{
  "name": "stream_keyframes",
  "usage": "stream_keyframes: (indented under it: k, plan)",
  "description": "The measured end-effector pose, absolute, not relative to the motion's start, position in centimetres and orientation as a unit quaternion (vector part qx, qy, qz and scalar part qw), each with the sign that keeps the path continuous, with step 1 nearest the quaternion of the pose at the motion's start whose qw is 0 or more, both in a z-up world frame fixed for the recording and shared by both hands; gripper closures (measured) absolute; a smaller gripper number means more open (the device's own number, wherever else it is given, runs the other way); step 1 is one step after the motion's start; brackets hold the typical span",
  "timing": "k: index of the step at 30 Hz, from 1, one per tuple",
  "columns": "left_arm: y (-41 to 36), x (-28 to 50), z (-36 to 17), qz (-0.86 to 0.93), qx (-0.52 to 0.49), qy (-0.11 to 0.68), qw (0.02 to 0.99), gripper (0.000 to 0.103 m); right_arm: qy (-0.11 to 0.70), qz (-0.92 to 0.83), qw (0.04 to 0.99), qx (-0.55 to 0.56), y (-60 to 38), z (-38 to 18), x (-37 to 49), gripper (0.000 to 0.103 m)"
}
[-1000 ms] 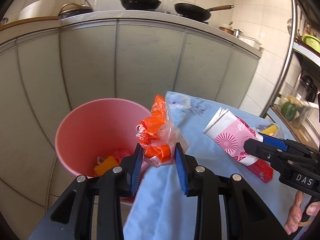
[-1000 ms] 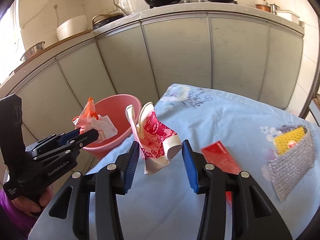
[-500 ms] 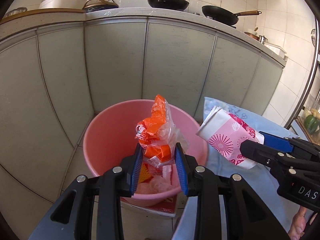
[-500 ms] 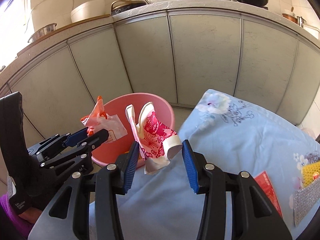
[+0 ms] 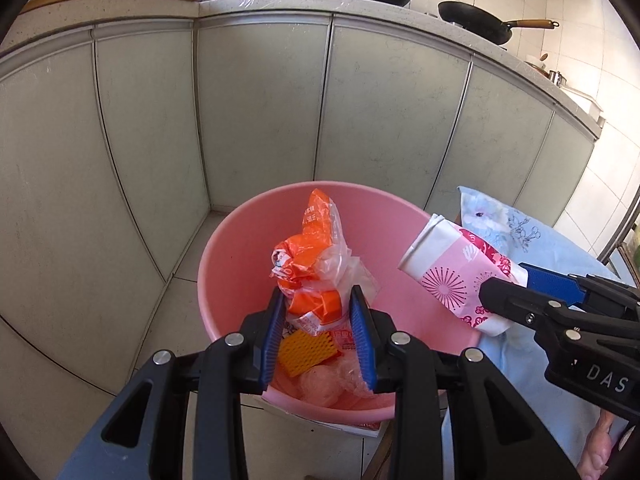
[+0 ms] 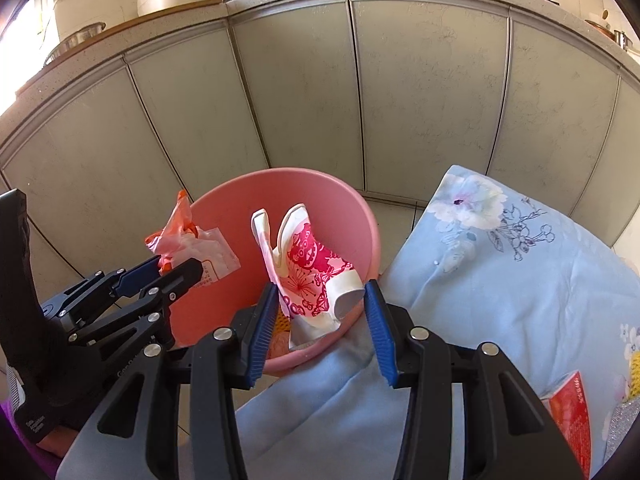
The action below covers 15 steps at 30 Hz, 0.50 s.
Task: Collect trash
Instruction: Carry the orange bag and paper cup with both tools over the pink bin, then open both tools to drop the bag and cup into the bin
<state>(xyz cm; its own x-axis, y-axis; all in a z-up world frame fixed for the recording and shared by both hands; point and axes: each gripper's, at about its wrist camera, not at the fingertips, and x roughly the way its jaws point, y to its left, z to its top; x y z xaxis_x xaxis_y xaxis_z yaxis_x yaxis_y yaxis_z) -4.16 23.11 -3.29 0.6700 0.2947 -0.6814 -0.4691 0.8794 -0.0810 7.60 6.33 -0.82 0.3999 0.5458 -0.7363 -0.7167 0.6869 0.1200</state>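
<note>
Grey cabinets (image 5: 260,120) — round pink bucket (image 5: 240,248), crinkled wrapper (image 5: 312,264).

A tiled floor (image 5: 172,312) carries the pink bucket (image 5: 240,264) ahead of the claws; right of them, a blue floral cloth (image 6: 500,280) bears a red packet (image 6: 568,412).

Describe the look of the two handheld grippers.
Both the left gripper and the right gripper have black angular frames with silver bolt heads and blue ribbed pads. White letters "DAS" mark the right gripper's side. A purple sleeve shows by the left gripper's handle.
</note>
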Motion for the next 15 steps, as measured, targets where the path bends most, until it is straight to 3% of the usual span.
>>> stream_keyframes:
  k: [15]
  plan:
    - [23.2,-3.1,-5.0,0.225,-0.123,0.37,0.893,0.068,0.424,0.382,0.815,-0.096,7.5,-2.4,8.5,0.057]
